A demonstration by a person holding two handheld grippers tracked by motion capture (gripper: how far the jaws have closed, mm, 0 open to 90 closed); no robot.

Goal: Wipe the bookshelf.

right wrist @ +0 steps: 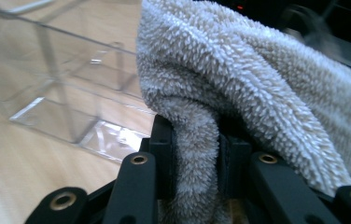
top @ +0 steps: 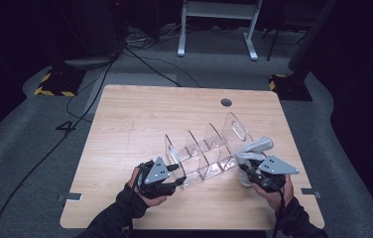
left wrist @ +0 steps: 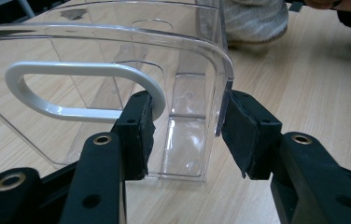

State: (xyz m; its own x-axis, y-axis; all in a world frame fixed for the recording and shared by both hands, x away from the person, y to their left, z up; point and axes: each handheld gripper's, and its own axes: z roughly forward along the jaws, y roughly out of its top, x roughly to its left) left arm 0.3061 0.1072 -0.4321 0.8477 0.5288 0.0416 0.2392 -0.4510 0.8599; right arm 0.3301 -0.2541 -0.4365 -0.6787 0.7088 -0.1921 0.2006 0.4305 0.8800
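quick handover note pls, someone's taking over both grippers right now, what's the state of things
Left gripper: jaws straddle the near end panel of the clear divider rack, by its handle cutout. The far pad touches the panel edge, but a firm clamp can't be confirmed.
Right gripper: shut on a fold of the grey fluffy towel, held at the rack's right end, partly resting on the table.
Done: towel picked up, rack being steadied.
Left: the rack's slots look empty, so the towel probably still has to go into one; then release both.
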